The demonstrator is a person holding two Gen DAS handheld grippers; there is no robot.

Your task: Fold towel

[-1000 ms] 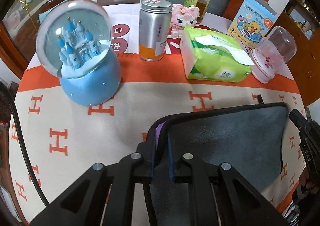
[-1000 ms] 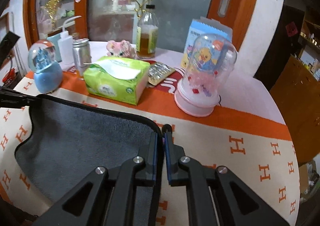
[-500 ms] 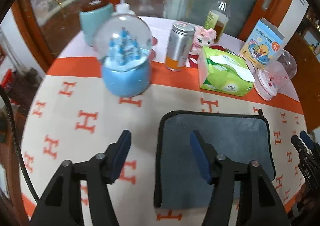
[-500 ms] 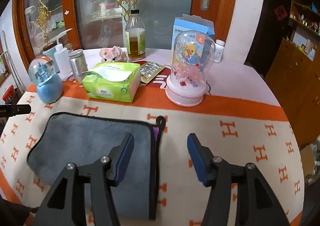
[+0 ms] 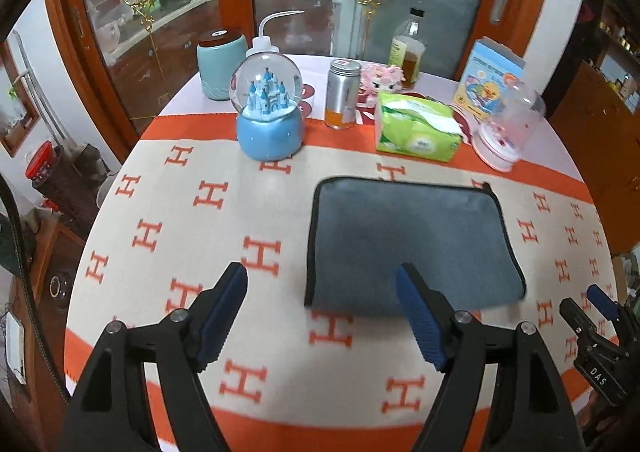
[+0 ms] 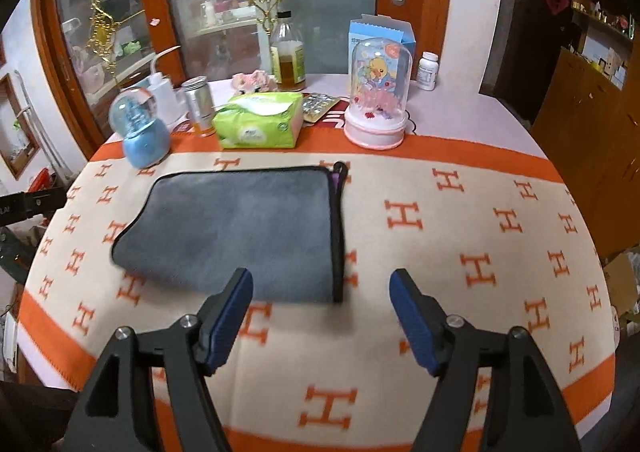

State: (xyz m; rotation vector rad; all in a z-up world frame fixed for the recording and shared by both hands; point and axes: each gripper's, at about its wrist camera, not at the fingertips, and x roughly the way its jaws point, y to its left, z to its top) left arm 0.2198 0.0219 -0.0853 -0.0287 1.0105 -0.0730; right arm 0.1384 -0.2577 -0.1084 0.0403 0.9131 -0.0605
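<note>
The grey towel (image 5: pixel 412 244) with black edging lies folded flat on the cream and orange cloth; it also shows in the right wrist view (image 6: pixel 244 228). My left gripper (image 5: pixel 320 304) is open and empty, held above the table near the towel's front left corner. My right gripper (image 6: pixel 320 304) is open and empty, held above the towel's front right corner. The right gripper also shows at the right edge of the left wrist view (image 5: pixel 588 312).
Along the far side stand a blue snow globe (image 5: pixel 268 112), a silver can (image 5: pixel 342 94), a green tissue pack (image 5: pixel 416 126), a pink domed ornament (image 5: pixel 506 124), a bottle (image 5: pixel 408 48) and a blue box (image 5: pixel 490 78). The round table edge (image 6: pixel 560 172) curves at right.
Both grippers let go of the towel's edge, opened and pulled back and up. The towel now lies folded flat on the table.
</note>
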